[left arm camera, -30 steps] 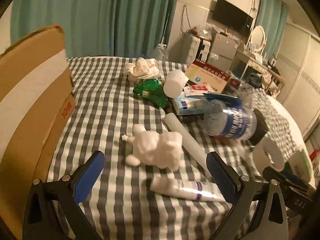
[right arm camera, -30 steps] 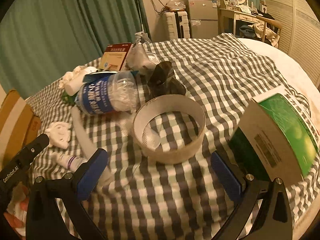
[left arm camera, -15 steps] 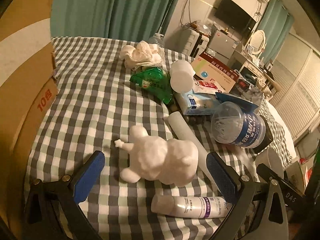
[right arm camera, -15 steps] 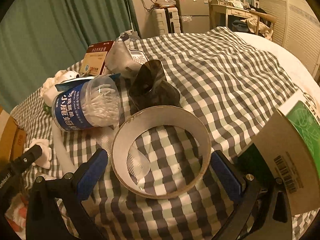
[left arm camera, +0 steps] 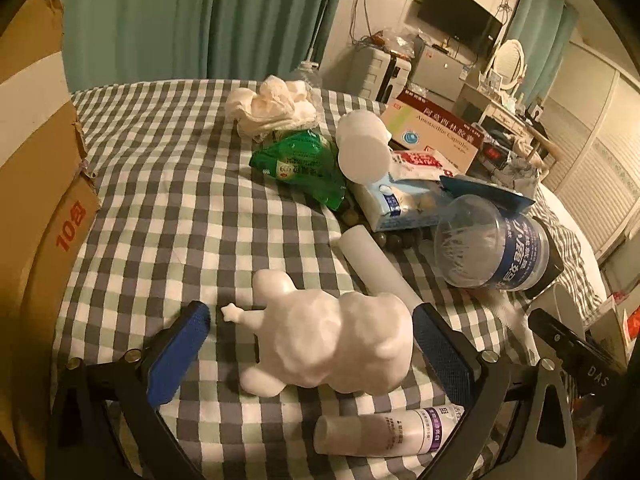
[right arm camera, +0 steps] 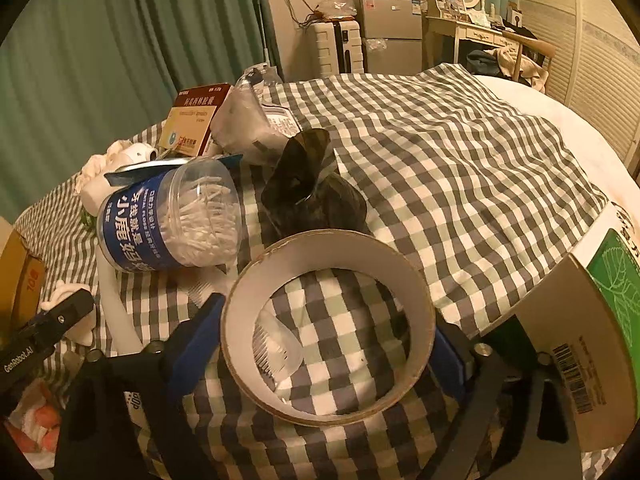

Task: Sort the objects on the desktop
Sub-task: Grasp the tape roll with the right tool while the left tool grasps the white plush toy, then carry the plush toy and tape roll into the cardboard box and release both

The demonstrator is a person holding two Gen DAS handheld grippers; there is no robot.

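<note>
Left view: left gripper (left arm camera: 310, 354) spread wide around the white figurine (left arm camera: 332, 340) lying on the checked cloth (left arm camera: 168, 200), pads apart from it; tube (left arm camera: 388, 432) just below, jar (left arm camera: 492, 248) to the right. Right view: right gripper (right arm camera: 324, 344) flanking the tape ring (right arm camera: 328, 328), blue pads at or touching its sides; jar (right arm camera: 168, 220) behind, box (right arm camera: 580, 340) right.

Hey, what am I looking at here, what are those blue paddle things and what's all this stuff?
Those blue pads are the fingertips of two handheld claws; a person holds one in each hand. Each picture comes from a camera on one claw, looking forward along its fingers. The left claw is open around a white figurine, not yet gripping. The right claw brackets a cardboard tape ring; I cannot tell if it is squeezing. Also on the checked cloth: a swab jar and a cream tube.
</note>
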